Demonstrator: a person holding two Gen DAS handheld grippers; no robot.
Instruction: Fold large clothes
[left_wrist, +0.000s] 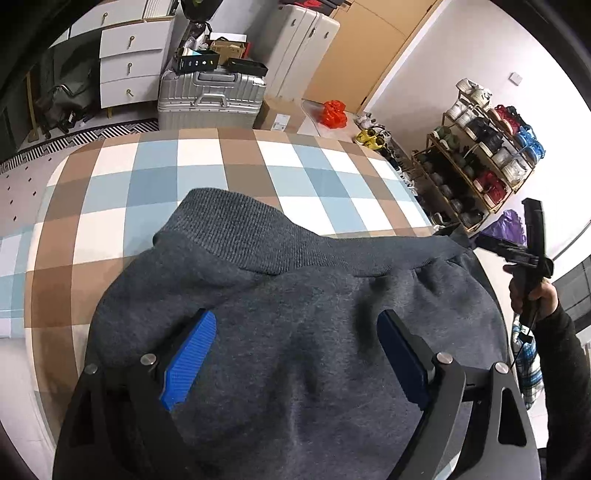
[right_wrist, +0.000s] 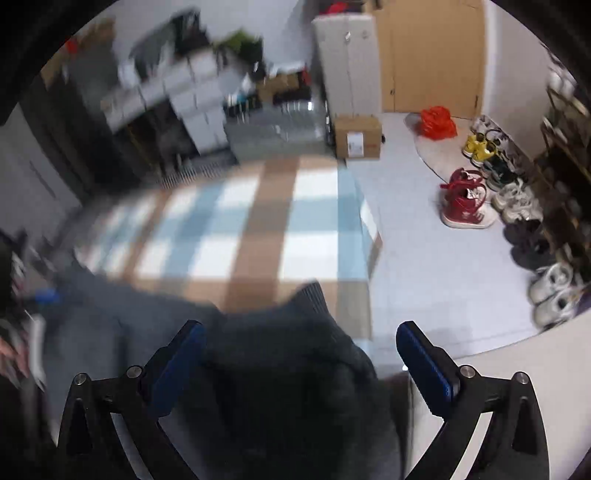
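A dark grey sweatshirt (left_wrist: 295, 295) lies across the lower centre of the left wrist view on a checked cloth (left_wrist: 155, 177). The left gripper (left_wrist: 295, 332) stands wide open above it, pads clear of the fabric. In the blurred right wrist view the right gripper (right_wrist: 300, 345) is spread wide too, apparently holding nothing.

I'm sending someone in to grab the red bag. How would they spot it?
Look past the far end of the checked bed cover to the wooden door. On the pale round mat before it sits the red bag, crumpled and bright orange-red, beside a brown cardboard box.
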